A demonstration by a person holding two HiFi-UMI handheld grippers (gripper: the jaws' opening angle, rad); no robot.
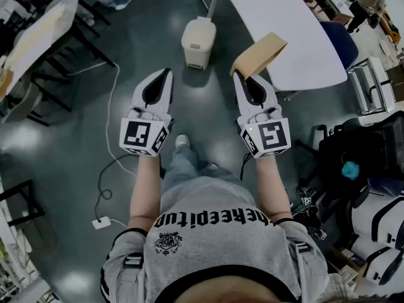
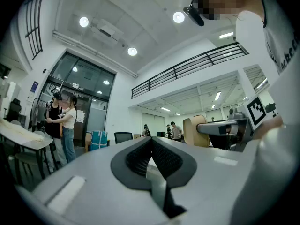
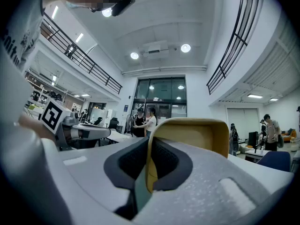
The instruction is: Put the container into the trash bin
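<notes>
A tan, shallow container (image 1: pixel 260 53) sticks up and away from my right gripper (image 1: pixel 238 75), whose jaws are shut on its rim. In the right gripper view the container (image 3: pixel 199 136) arches over the right gripper (image 3: pixel 150 143), its edge pinched between the black pads. A cream trash bin (image 1: pixel 198 41) with a lid stands on the dark floor ahead, between and beyond both grippers. My left gripper (image 1: pixel 168 73) is held level beside the right one, shut with nothing in it. The left gripper (image 2: pixel 151 142) view shows the container (image 2: pixel 193 131) off to the right.
A white table (image 1: pixel 278 24) runs along the right, close to the container, with a blue chair (image 1: pixel 341 41) behind it. Black table legs (image 1: pixel 60 74) stand at left. A cable and adapter (image 1: pixel 101 222) lie on the floor. Two people (image 2: pixel 63 125) stand in the distance.
</notes>
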